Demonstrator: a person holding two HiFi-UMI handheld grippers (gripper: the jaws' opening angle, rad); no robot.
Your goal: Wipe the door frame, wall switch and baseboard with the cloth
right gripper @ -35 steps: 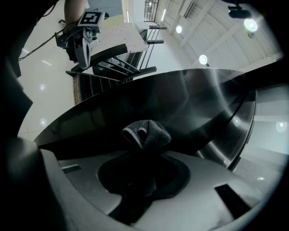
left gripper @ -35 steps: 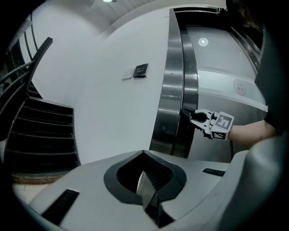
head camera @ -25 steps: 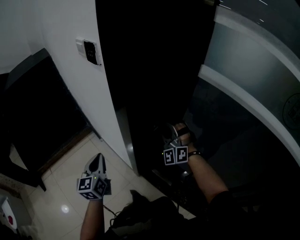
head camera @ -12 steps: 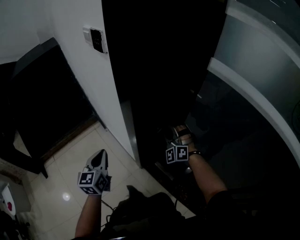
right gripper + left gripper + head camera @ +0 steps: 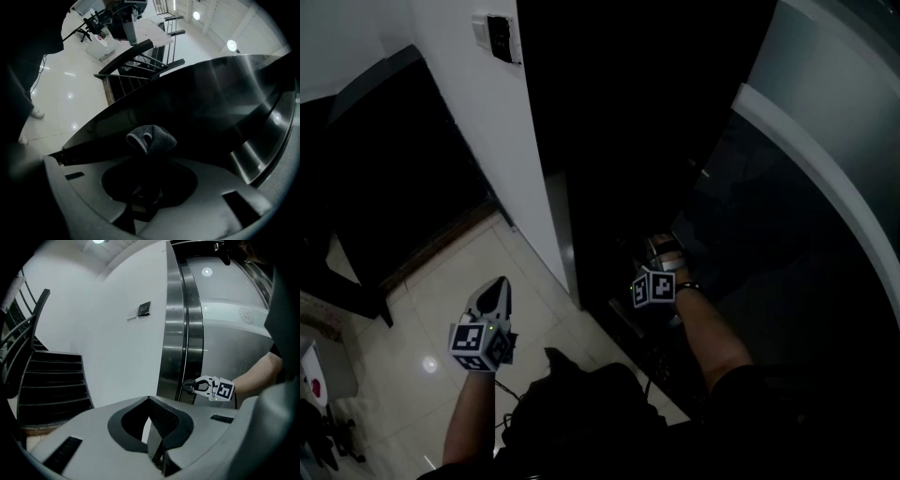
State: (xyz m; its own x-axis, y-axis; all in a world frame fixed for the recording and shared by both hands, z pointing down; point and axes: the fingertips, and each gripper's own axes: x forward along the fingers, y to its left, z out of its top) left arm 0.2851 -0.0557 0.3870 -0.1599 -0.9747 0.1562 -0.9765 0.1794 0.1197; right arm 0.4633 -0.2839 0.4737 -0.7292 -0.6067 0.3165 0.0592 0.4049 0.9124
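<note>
My right gripper [image 5: 659, 255] is shut on a bunched grey cloth [image 5: 151, 137], whose wad sticks out past the jaws and presses on a dark glossy door panel [image 5: 197, 108]. In the left gripper view this gripper [image 5: 191, 386] sits low against the steel door frame [image 5: 180, 333], with the dark cloth in its tips. The frame [image 5: 561, 234] runs down beside a white wall [image 5: 478, 122]. A wall switch [image 5: 499, 37] [image 5: 144, 309] sits high on that wall. My left gripper [image 5: 492, 298] [image 5: 150, 404] hangs above the floor, shut and empty.
Pale glossy floor tiles [image 5: 422, 309] lie below the left gripper. A dark staircase with a railing [image 5: 51, 376] stands left of the white wall. A curved frosted glass panel [image 5: 825, 112] fills the right side. A stand and some equipment [image 5: 112, 18] stand across the room.
The head view has dropped, so the switch sits higher in the picture. Measured against the switch, the right gripper with the cloth is lower along the door edge. The left gripper is slightly lower too.
</note>
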